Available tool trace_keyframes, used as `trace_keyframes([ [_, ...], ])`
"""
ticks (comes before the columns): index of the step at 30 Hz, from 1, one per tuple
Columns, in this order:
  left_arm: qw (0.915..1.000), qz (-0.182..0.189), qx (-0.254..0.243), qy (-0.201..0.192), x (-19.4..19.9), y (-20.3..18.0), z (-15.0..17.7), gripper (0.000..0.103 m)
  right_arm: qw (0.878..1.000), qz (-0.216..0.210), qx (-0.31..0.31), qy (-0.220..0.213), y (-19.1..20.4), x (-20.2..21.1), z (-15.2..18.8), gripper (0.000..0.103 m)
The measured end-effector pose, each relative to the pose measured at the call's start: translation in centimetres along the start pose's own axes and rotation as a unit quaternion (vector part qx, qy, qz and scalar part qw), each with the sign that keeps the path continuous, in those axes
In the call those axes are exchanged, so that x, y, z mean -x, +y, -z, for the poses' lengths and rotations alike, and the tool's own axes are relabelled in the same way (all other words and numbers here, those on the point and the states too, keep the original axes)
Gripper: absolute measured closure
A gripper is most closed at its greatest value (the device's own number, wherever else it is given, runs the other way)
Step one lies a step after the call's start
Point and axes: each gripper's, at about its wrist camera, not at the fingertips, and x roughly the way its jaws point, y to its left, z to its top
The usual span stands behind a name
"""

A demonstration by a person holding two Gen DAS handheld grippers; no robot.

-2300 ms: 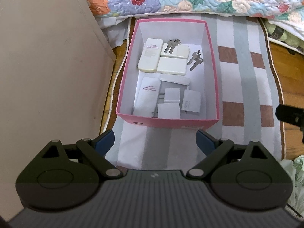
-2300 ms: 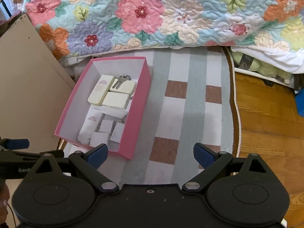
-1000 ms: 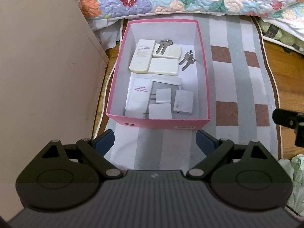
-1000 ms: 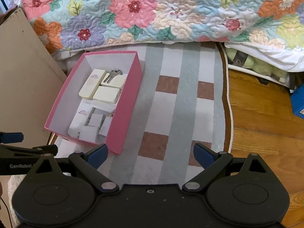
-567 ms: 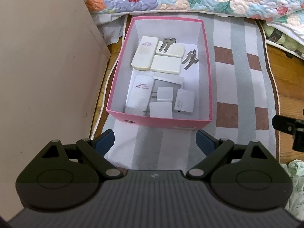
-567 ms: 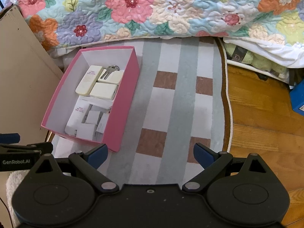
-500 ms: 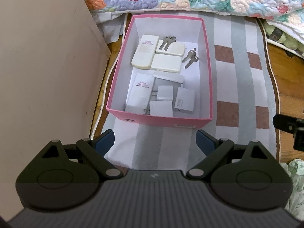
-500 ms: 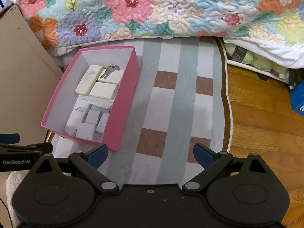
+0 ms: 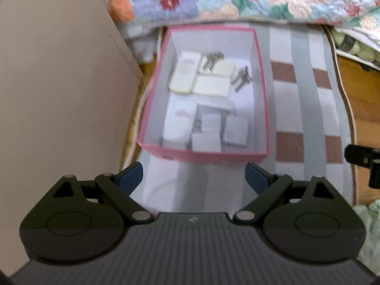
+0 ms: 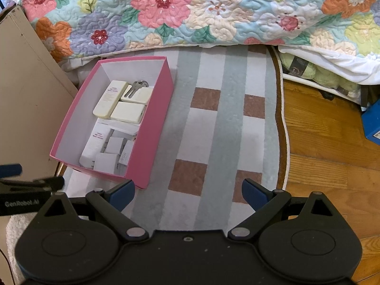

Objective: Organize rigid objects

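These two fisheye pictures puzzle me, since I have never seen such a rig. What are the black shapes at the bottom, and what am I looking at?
A person holds a two-finger gripper in each hand, with a camera on each looking forward along its fingers. One picture comes from the left gripper, the other from the right gripper. Both are open and hold nothing. Ahead, a pink box sits on a striped rug beside a flowered quilt. Inside it lie pale flat cases, small white chargers and keys.
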Motion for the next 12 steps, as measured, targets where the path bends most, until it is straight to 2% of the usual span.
trace_keyframes([
  [12, 0.9999, 0.008, 0.001, 0.008, -0.13, 0.13, 0.12, 0.010, 1.000, 0.003, 0.004, 0.005, 0.19, -0.31, 0.07, 0.004],
])
